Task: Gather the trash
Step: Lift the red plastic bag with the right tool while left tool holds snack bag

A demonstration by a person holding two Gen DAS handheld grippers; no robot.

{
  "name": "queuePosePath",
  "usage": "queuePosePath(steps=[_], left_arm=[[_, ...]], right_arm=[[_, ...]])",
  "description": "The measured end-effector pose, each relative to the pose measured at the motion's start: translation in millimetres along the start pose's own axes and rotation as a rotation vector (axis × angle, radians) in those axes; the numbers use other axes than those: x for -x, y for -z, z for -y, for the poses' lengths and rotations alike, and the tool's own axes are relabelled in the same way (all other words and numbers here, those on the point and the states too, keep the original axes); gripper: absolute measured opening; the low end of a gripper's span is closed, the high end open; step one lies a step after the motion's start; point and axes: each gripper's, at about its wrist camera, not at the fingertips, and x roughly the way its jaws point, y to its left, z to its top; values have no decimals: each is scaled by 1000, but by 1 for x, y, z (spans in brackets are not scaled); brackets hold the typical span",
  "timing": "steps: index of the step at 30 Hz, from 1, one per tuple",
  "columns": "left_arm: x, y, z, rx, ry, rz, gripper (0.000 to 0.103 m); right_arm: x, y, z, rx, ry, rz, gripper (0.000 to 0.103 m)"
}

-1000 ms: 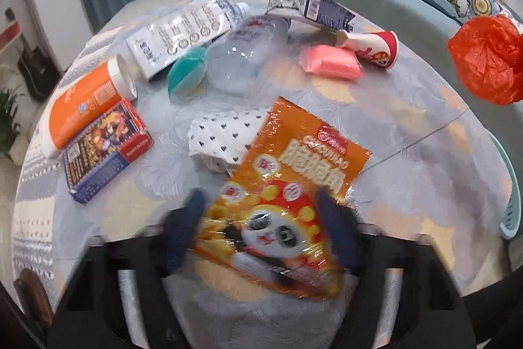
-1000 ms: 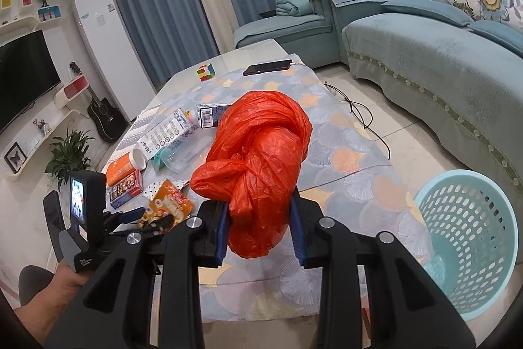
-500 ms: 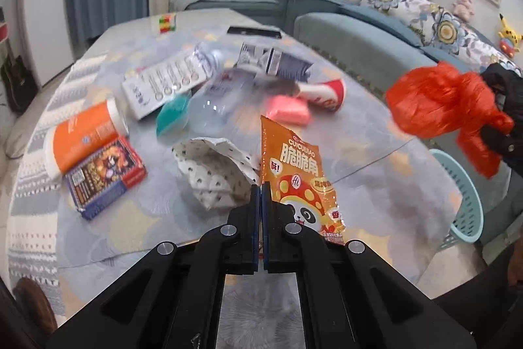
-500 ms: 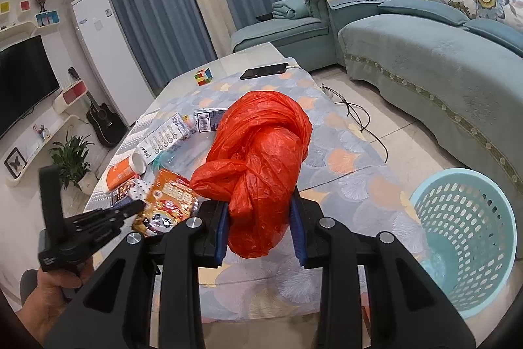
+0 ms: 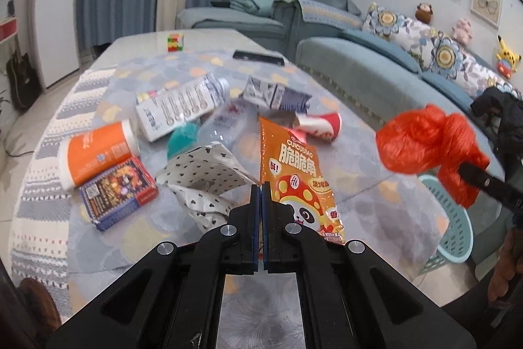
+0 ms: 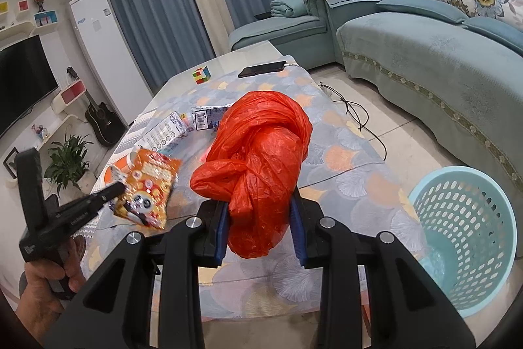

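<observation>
My left gripper (image 5: 261, 188) is shut on the lower edge of an orange panda snack packet (image 5: 294, 165), which hangs lifted off the table. The right wrist view shows that gripper (image 6: 119, 187) at the left with the snack packet (image 6: 147, 185) in its tip. My right gripper (image 6: 258, 224) is shut on a knotted red plastic bag (image 6: 258, 159), held above the table's near edge. The red bag (image 5: 428, 146) also shows at the right of the left wrist view. A light blue trash basket (image 6: 467, 231) stands on the floor to the right.
On the patterned tablecloth (image 5: 98, 107) lie a heart-print paper wrapper (image 5: 202, 182), an orange canister (image 5: 98, 152), a dark card box (image 5: 117, 192), a white carton (image 5: 179, 107), a red paper cup (image 5: 320, 128), a phone (image 5: 258, 56) and a colour cube (image 5: 175, 42). A teal sofa (image 6: 425, 61) stands beyond.
The left jaws closed on the snack packet and lifted it upright off the table. The right gripper kept still with the red bag.
</observation>
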Motion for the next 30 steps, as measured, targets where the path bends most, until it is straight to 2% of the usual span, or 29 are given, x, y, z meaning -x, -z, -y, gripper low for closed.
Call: queuePosePath(steps=[10,22,25,27,28,30], left_arm=[[23,-8,7,-35,1,93,0],[28,-11,4,-42,-5,110,0],[34,-13,4,-46,9,134,0],[39,-15,2,-36,45,150,0],[39,-16,1,-27,54,148,0],[27,-14,-4,-19,10,91,0]], right_arm=[[-2,-1,1,4,5,-5,28],[-3,0,1,6,2,-2,29],[-4,0,1,5,3,-6,29],[-4,1,1,6,3,-6,29],[-4,1,1,7,2,-6,28],[-4,1,1,8,1,-7,29]])
